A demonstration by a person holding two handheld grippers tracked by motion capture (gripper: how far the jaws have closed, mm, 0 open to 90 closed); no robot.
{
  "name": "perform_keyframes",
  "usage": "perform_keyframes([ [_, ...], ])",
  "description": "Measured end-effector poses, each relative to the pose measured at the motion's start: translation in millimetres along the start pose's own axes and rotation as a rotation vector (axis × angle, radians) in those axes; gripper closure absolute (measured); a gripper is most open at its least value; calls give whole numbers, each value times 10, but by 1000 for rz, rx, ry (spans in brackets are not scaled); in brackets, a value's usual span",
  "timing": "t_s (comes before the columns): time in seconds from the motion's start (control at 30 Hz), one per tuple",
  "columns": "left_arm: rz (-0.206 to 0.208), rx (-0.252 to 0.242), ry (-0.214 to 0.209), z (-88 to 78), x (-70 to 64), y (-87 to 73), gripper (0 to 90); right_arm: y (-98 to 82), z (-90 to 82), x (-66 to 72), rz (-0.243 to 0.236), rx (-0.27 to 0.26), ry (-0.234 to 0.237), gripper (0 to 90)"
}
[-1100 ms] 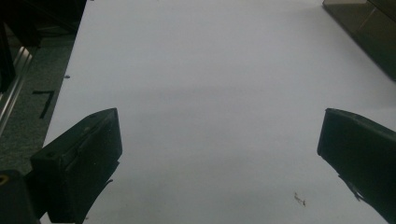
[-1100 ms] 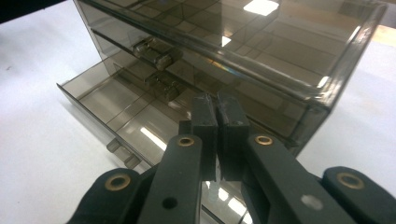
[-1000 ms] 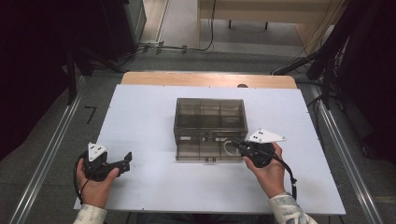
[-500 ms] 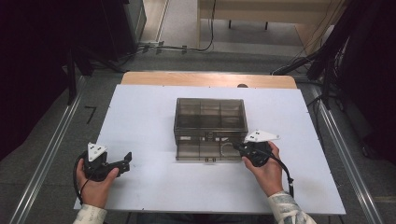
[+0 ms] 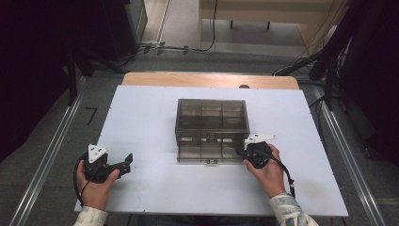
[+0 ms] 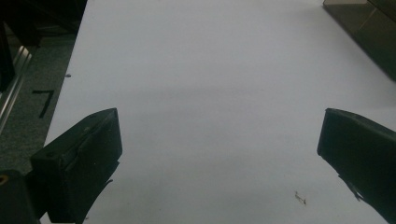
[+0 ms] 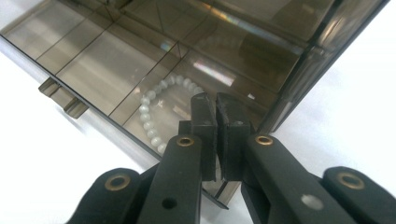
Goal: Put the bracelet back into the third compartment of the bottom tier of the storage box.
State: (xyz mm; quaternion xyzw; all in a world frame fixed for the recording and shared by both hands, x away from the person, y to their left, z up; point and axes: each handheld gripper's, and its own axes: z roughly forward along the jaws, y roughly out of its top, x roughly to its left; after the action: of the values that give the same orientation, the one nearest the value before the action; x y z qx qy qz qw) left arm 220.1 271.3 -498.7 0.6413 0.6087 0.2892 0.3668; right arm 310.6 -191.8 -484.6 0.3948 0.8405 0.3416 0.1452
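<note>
A smoky see-through box (image 5: pixel 211 115) stands mid-table with its lower drawer (image 5: pixel 202 153) pulled out toward me. A ring of white beads, a bracelet (image 7: pixel 152 116), hangs into the drawer's right-hand compartment. Its beads run up to the tips of my right gripper (image 7: pixel 216 100), which is shut on it just above that compartment; the rest of the ring is hidden behind the jaws. In the high view the right gripper (image 5: pixel 240 151) is at the drawer's right end. My left gripper (image 5: pixel 128 160) rests open near the table's front left, with bare white tabletop between its jaws (image 6: pixel 219 154).
The white tabletop (image 5: pixel 141 122) lies on a wooden table, with metal rails on the floor at either side. Two small tabs (image 7: pixel 60 100) stick out from the drawer's front wall. A corner of the box (image 6: pixel 369 28) lies far ahead of the left gripper.
The right gripper has sunk slightly and shifted left, over the drawer's right compartment, with its jaws still shut. The left hand has stayed where it was.
</note>
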Motion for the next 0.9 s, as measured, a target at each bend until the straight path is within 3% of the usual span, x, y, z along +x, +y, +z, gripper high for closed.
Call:
perform_keyframes([
  [0.4, -2, -2, -1, -4, 0, -2, 0, -23, 44, 37, -17, 27, -10, 848],
  [0.73, -2, -3, 0, -5, 1, -1, 0, -14, -1, 34, -15, -19, -14, 741],
  [0.9, -1, -3, 0, -5, -1, 0, 0, -11, -51, 25, -15, -37, -20, 795],
])
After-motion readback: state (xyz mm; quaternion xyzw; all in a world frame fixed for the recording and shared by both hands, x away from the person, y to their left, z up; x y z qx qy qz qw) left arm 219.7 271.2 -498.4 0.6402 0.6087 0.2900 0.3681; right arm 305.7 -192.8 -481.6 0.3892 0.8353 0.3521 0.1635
